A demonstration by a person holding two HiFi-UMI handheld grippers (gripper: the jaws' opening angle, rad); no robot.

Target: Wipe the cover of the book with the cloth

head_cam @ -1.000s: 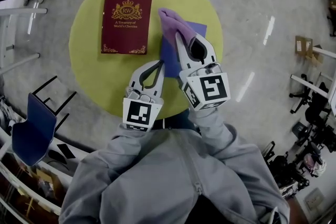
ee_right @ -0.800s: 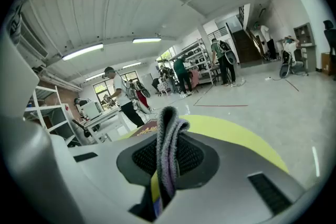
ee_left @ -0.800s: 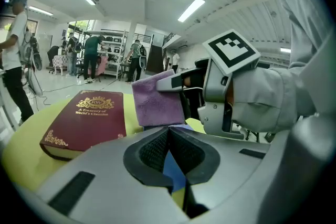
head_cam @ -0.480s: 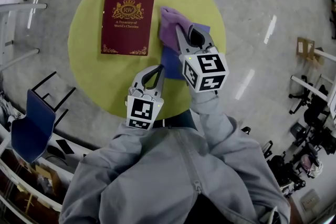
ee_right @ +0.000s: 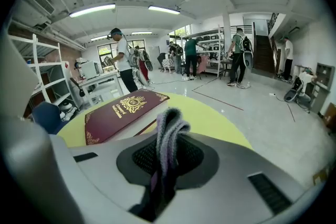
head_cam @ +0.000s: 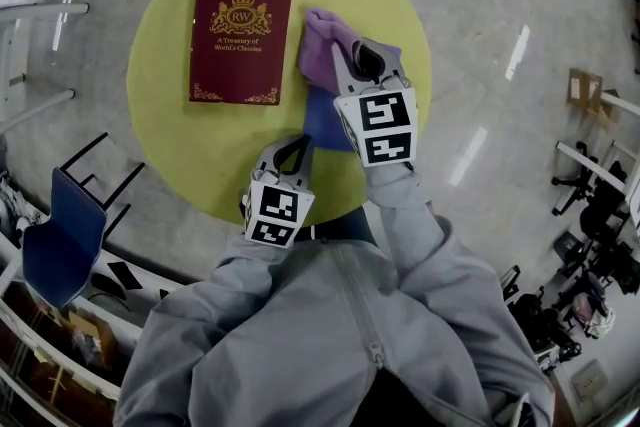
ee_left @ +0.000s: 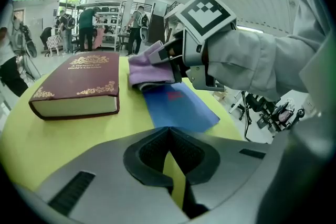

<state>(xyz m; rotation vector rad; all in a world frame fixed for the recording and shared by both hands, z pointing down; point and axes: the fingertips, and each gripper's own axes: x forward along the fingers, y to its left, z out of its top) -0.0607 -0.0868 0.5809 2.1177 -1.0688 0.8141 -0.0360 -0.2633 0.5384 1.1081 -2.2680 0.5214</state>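
The right gripper (ee_right: 164, 164) is clamping down on a lilac cloth (head_cam: 320, 55), a bunched fold of it is sticking up between the jaws in the right gripper view. From the head view the rest of the cloth is spilling out ahead of the jaws onto the table, with its near part sitting over the far end of a flat blue sheet (head_cam: 326, 118). The left gripper view is showing a strip of bare table between the cloth and the book, so they're just beside each other, not touching.

The left gripper (ee_left: 170, 165) is hanging back at the near side of the table with nothing in it. Its jaws are pretty much closed, only a thin sliver of yellow is showing through between them. It's sitting just left of the blue sheet's near corner.

The book (head_cam: 240, 36) is lying flat and closed, front cover up, on the left-hand part of the table, well ahead of the left gripper. It's a maroon hardcover with a gold crest and gold corner ornaments.

All of this is sitting on a round yellow-green table (head_cam: 190, 150). Grey sleeves (head_cam: 400, 225) are running back from both grippers. A blue chair (head_cam: 58, 243) is standing off the table's near left, and people are milling around by shelving way in the background
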